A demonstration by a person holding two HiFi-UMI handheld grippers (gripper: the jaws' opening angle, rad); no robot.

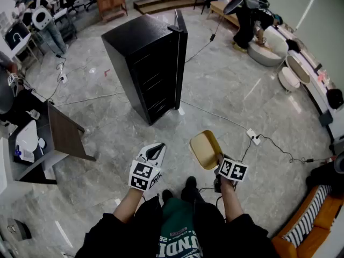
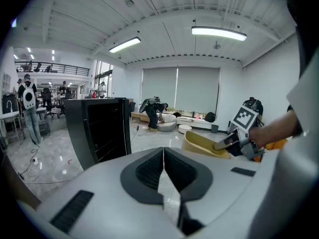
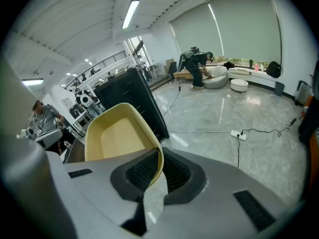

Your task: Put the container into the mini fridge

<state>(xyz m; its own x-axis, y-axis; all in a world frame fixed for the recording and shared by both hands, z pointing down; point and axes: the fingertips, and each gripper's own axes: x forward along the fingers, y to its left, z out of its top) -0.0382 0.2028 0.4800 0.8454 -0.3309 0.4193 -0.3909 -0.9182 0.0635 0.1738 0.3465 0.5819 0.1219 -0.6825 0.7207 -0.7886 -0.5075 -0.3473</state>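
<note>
right gripper view: right hand-held gripper [image 3: 158, 159] pinching pale-yellow container [image 3: 117, 133]; left hand-held gripper [image 2: 163, 159] closed

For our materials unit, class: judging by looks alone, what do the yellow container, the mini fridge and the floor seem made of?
Container: probably plastic, matte pale yellow, with a thin moulded wall and rounded corners.
Mini fridge: likely painted metal casing, going by its flat, smooth black panels and sharp edges.
Floor: polished stone or tile, grey and veined, reflecting the lights.
</note>
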